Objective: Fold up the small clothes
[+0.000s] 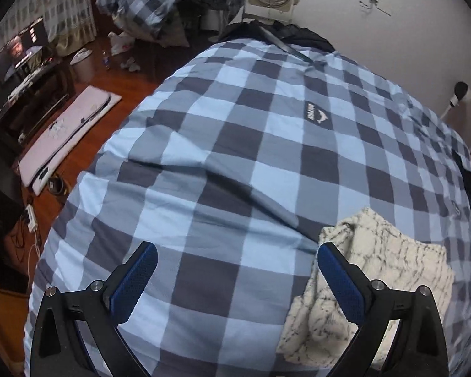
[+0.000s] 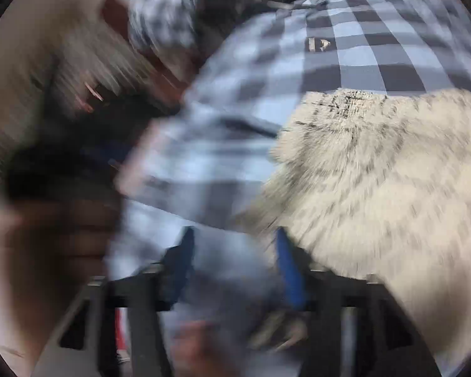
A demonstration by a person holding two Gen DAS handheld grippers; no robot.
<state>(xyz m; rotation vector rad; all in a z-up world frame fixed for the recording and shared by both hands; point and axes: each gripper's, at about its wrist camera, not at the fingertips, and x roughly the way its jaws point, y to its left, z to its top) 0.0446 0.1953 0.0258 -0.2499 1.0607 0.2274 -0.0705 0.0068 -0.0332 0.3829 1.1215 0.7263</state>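
The cream marbled garment [image 1: 376, 270] lies rumpled on the bed [image 1: 235, 157]; the left hand-held gripper [image 1: 237, 278] hovers wide, empty; the right hand-held gripper [image 2: 235, 270] seems parted, though blurred; folding looks unstarted; next, grasp an edge.

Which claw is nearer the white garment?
Right, probably. The right claw sits at the white garment edge, which fills its blurred view. The left claw, open, hovers over the bedspread beside it.
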